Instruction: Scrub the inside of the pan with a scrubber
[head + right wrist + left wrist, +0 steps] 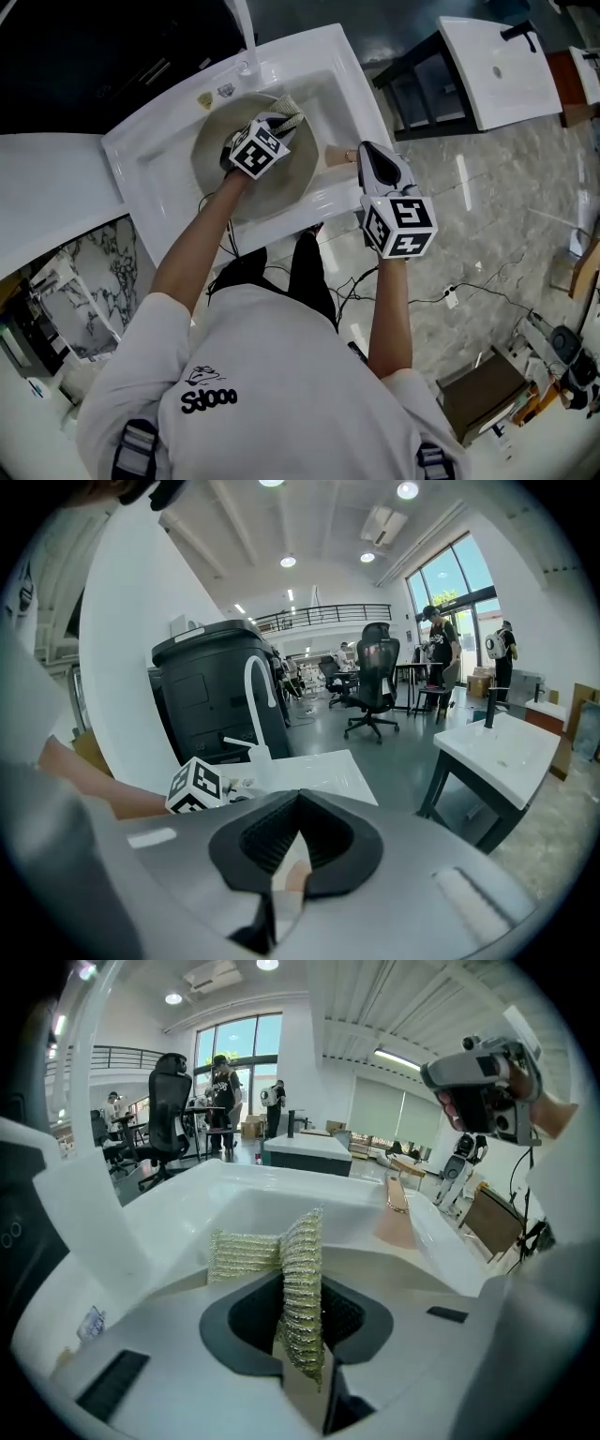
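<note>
Your left tool (302, 1340) has its jaws clamped on the scrubber (302, 1279), a folded pad of pale gold mesh that stands on edge between them, with one flap bent off to the left. From the head view, that left tool (278, 125) reaches over the pan (211, 155) and holds the scrubber (290, 118) inside its far right rim; you cannot tell from any view whether the mesh is pressed on the pan's surface. Your right tool (281, 878) is shut on the pan's pale pinkish handle (292, 872), which shows as a thin strip between the dark ribbed pads. In the head view the right tool (360, 154) meets that handle (336, 155) at the sink's right edge, so the pan is gripped from the right and the scrubber comes in from the left. The pan is round and cream coloured and lies in the basin of the white sink (141, 164), filling most of it. Behind the pan, the white faucet (243, 33) rises from the back of the sink. Past your right tool lies the grey marbled floor (487, 178), with thin cables (469, 286) trailing across it. Farther off stands a second white sink (502, 70) on a dark frame, and beyond that the right gripper view shows a black office chair (375, 682) and a person (441, 649) by the tall windows.
</note>
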Demonstrator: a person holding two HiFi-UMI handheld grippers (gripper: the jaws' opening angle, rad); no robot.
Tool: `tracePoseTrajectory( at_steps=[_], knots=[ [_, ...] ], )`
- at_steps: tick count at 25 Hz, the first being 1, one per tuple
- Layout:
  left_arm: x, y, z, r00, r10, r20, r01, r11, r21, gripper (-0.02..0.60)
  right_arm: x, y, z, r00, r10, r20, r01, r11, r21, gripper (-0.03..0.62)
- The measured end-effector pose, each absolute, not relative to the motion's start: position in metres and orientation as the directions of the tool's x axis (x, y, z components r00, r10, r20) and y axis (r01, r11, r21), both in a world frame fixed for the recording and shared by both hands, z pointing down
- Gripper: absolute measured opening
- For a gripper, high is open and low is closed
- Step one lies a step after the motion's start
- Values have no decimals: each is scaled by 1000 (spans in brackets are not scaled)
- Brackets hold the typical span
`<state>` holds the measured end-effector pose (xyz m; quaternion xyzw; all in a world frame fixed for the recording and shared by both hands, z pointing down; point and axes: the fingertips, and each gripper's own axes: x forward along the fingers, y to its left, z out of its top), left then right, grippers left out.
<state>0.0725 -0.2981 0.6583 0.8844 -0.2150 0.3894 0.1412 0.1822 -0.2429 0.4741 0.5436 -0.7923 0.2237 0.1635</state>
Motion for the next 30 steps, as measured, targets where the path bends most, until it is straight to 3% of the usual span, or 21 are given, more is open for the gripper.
tracePoseTrajectory(
  at_steps=[14, 30],
  knots=[
    [88, -294, 661, 703, -240, 669, -499, -837, 224, 74, 189, -227, 480, -323, -787, 525, -946, 268, -180, 9],
    [113, -214, 660, 841, 97, 532, -266, -782, 563, 72, 181, -221, 471, -334, -785, 522, -942, 297, -156, 9]
  ],
)
